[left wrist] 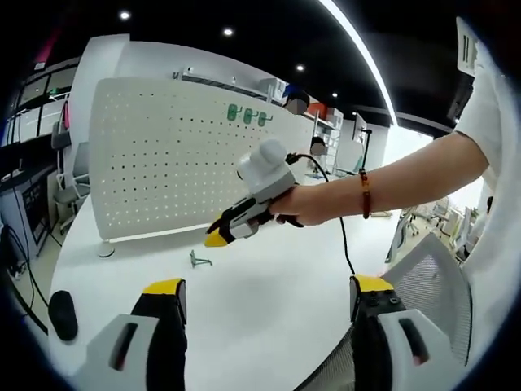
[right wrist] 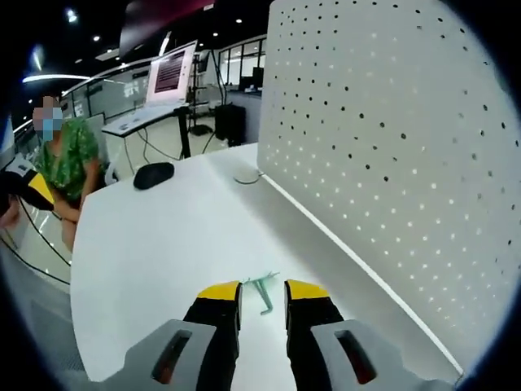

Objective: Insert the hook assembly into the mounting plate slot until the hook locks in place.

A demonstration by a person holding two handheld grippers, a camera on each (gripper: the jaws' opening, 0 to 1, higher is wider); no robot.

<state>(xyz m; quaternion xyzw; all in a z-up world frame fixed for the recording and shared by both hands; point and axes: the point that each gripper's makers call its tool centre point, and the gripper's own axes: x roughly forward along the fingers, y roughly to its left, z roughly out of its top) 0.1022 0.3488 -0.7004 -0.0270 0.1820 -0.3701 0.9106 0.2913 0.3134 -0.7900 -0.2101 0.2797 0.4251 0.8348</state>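
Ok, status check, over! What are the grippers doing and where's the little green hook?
Right gripper low over the table, fingers open either side of the green hook. Left gripper open, empty. Hook lying loose before the pegboard. Path looks unobstructed.

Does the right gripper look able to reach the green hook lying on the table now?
Probably yes. The hook lies on the bare table just ahead of the right gripper, between its open jaws, with nothing in between.

A hook is seen lying on the table, in front of the upright pegboard; more hooks are hung near the pegboard's top edge. A mouse is placed at the table's far end.
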